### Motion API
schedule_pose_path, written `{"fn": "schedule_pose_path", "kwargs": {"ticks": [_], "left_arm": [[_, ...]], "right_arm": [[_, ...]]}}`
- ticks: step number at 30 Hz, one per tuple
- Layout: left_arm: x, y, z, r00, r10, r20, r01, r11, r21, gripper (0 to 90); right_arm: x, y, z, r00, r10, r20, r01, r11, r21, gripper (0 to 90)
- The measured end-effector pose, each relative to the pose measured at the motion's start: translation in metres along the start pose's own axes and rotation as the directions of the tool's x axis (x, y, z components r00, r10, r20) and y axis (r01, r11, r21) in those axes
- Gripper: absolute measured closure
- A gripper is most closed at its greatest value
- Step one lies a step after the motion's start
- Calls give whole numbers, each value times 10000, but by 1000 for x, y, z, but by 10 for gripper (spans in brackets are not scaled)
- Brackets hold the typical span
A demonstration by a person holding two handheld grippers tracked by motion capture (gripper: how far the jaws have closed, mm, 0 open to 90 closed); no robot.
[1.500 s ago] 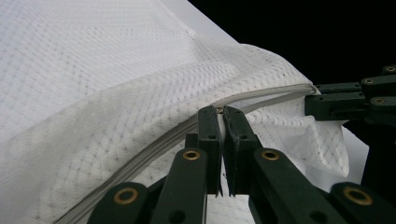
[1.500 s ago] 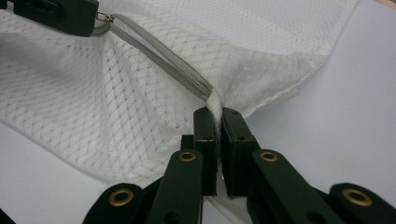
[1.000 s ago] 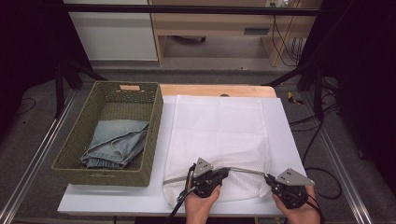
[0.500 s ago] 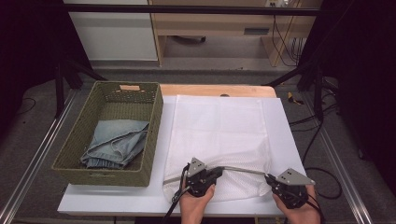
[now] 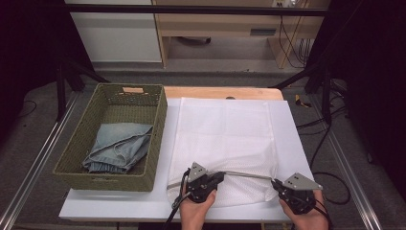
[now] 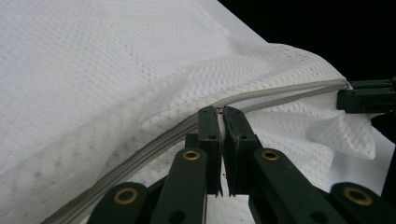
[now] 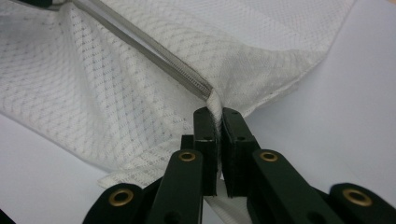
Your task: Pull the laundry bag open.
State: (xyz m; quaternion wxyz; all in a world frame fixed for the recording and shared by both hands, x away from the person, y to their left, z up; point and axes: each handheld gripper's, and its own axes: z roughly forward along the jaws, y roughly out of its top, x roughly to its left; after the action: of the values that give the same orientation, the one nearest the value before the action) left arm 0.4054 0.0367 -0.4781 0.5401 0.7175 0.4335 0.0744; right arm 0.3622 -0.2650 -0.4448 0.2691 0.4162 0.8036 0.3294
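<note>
Leftward along the zipper is where my left gripper [image 5: 214, 178] has slid since the earlier high view, away from my right gripper [image 5: 276, 184], and that is about all that has changed. The white mesh laundry bag [image 5: 225, 139] lies flat on the white table [image 5: 119, 208], just to the right of the wicker basket [image 5: 158, 139], with its zippered mouth at the near edge toward me. In the left gripper view my jaws are pinched tight on what looks like the zipper pull [image 6: 219, 110], a small metal glint showing at their tips on the grey zipper [image 6: 140, 149]. In the right gripper view the jaws are clamped on a bunched corner of mesh [image 7: 214, 105] right where the zipper track [image 7: 154, 58] ends, so that hand is anchoring the bag. Between the two the zipper runs taut. I judge the step in hand to be working the slider along the track while the right end is held firm, most likely opening the bag so the folded jeans [image 5: 119, 146] in the basket can go in. Next I need a steady pull along the track's own line, keeping the right grip fixed so the mesh does not bunch or snag under the slider.
</note>
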Motion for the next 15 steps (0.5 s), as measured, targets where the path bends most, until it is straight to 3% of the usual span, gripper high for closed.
{"fn": "schedule_pose_path", "kwargs": {"ticks": [15], "left_arm": [[14, 0, -17, 9990, -120, -422, 116, 9999, -110, 866]], "right_arm": [[-1, 0, 0, 10000, 16, 35, -16, 10000, 22, 860]]}}
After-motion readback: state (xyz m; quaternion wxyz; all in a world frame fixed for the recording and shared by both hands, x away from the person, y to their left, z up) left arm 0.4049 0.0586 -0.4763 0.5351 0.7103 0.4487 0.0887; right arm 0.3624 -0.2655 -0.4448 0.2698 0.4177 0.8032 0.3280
